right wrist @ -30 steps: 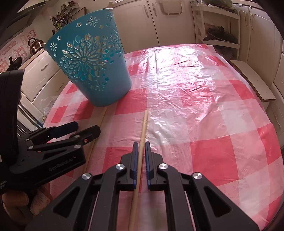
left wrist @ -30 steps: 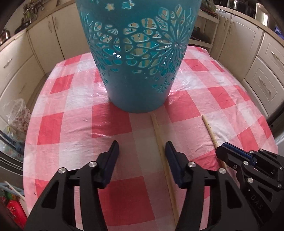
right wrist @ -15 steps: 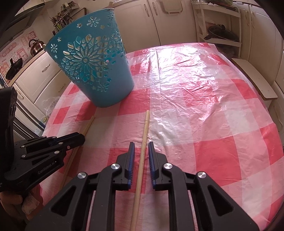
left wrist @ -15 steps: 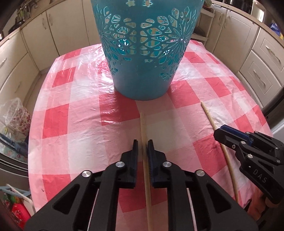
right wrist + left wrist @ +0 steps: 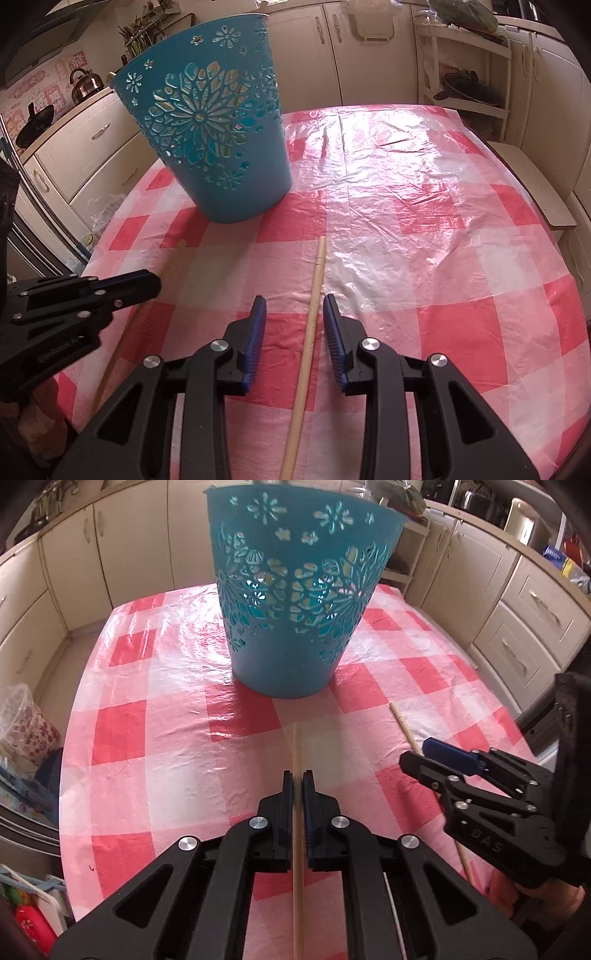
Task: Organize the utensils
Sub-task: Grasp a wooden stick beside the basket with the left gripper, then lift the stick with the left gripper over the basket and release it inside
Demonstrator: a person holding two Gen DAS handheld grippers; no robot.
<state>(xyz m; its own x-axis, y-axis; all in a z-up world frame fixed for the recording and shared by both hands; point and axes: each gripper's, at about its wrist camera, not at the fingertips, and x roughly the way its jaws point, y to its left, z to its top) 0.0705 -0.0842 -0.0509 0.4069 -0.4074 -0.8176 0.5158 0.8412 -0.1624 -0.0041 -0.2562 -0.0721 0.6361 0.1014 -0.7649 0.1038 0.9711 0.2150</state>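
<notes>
A teal cut-out plastic basket (image 5: 295, 609) (image 5: 221, 147) stands upright on the red-and-white checked tablecloth (image 5: 147, 738). My left gripper (image 5: 297, 786) is shut on a wooden chopstick (image 5: 296, 753), whose far end points at the basket's foot. A second chopstick (image 5: 314, 295) lies flat on the cloth between the blue pads of my right gripper (image 5: 294, 300). Its jaws are opening and neither pad touches the stick. From the right wrist, the left gripper (image 5: 147, 284) is at the left with its chopstick (image 5: 177, 258) blurred. From the left wrist, the right gripper (image 5: 421, 755) stands over the second chopstick (image 5: 404, 727).
Cream kitchen cabinets (image 5: 517, 620) ring the table. A shelf rack with pans (image 5: 469, 92) is at the back right, and a wooden bench (image 5: 535, 184) runs along the table's right edge. A plastic bag (image 5: 26, 723) sits low beyond the left edge.
My left gripper closed on the left chopstick and drew back and up from the basket. My right gripper's jaws spread apart, letting go of the right chopstick, which stays on the cloth.
</notes>
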